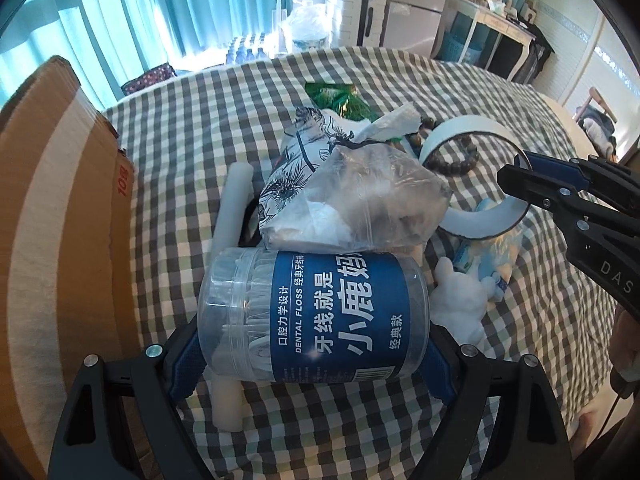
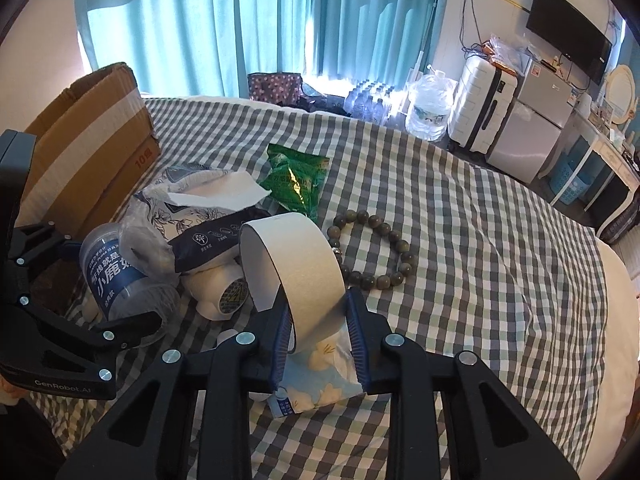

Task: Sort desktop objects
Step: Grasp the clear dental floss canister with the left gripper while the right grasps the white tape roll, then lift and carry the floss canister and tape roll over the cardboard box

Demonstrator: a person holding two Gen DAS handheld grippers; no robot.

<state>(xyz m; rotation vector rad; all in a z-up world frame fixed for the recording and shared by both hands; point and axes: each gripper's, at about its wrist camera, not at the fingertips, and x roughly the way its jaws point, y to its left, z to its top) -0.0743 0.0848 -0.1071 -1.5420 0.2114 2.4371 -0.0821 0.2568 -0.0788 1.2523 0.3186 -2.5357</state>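
The dental floss jar lies on its side on the checked bedcover, at the near edge of a small heap and just beside the cardboard box. It is a clear plastic cylinder with a blue label — stiff, smooth, probably light, and likely to roll or slip if pinched off-centre. The left gripper straddles it end to end, blue pads against lid and base, jaws spread wide and clamped on the jar; that grip across the flat ends looks sounder than one on the curved, slick wall.

A crumpled clear plastic bag and a printed tissue pack lean on the jar's far side, so lifting it may drag or tip them.

Farther right, the paper tape ring stands on edge — a thin, springy band that would buckle if squeezed hard. The right gripper has its jaws drawn in on the ring's near wall, pads pressing it from both sides, above a blue tissue packet. A bead bracelet lies flat just beyond, and a green sachet farther back.
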